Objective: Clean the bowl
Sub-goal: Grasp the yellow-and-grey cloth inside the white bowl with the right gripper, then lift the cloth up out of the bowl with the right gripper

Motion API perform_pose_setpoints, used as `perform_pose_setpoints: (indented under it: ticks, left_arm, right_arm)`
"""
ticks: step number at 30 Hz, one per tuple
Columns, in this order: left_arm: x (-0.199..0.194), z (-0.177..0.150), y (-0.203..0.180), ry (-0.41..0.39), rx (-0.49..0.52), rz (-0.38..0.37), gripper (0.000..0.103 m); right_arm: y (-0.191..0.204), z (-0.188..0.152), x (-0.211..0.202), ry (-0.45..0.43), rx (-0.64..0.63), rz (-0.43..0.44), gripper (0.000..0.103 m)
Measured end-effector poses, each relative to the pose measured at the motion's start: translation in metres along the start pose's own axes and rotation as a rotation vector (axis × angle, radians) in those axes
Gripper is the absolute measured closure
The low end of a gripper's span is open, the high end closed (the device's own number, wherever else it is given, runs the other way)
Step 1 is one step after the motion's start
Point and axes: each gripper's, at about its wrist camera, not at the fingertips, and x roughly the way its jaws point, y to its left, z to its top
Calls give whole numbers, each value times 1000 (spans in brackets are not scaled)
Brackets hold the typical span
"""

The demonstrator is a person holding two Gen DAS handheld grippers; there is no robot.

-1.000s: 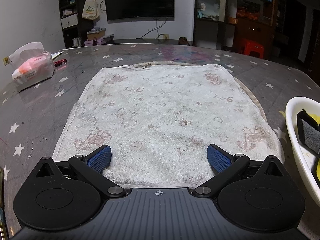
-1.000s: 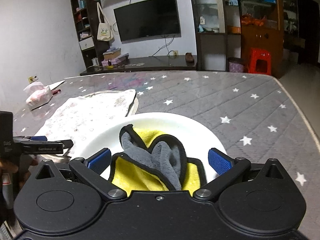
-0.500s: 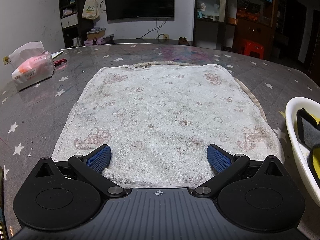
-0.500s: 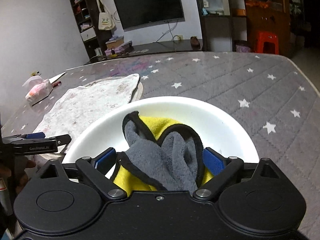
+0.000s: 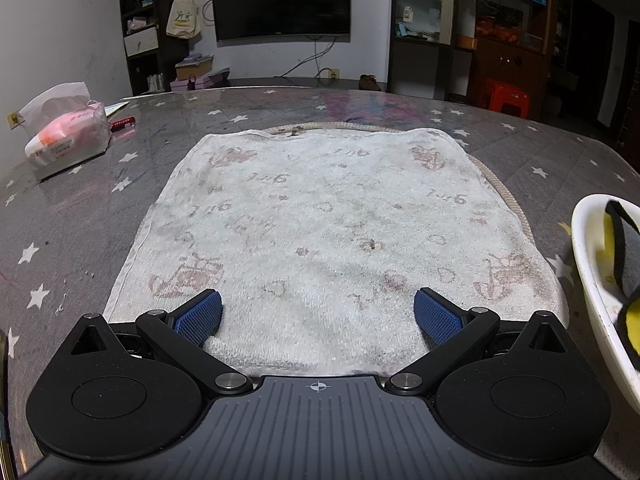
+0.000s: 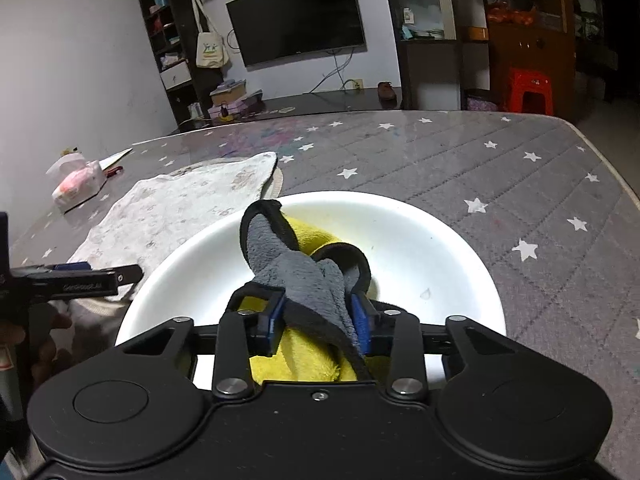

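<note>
One round white plastic bowl (image 6: 420,240); right gripper (image 6: 318,320), jaws just closing, pinches one grey-and-yellow microfibre cloth (image 6: 296,276); left gripper (image 5: 316,314) wide over "146"-printed white towel (image 5: 320,220).

Both views are dim indoor shots with strong fisheye bending: walls and shelves curve at the edges and the corners go black. Soft light from above gives a pale sheen on the far surface (image 5: 360,100), and the bowl (image 6: 440,248) looks brightest. Focus is sharp, with slight blur at the bowl's edge in the left view.
</note>
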Motion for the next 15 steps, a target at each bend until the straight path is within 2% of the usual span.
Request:
perform_pose_setpoints:
  ticks: [10, 15]
  left_arm:
    - [-5, -3, -1, -5, -9, 1, 0]
    - [-7, -5, -3, -5, -2, 5, 0]
  right_arm:
    - [6, -5, -10, 42, -88, -17, 69]
    - [-3, -2, -4, 39, -76, -47, 69]
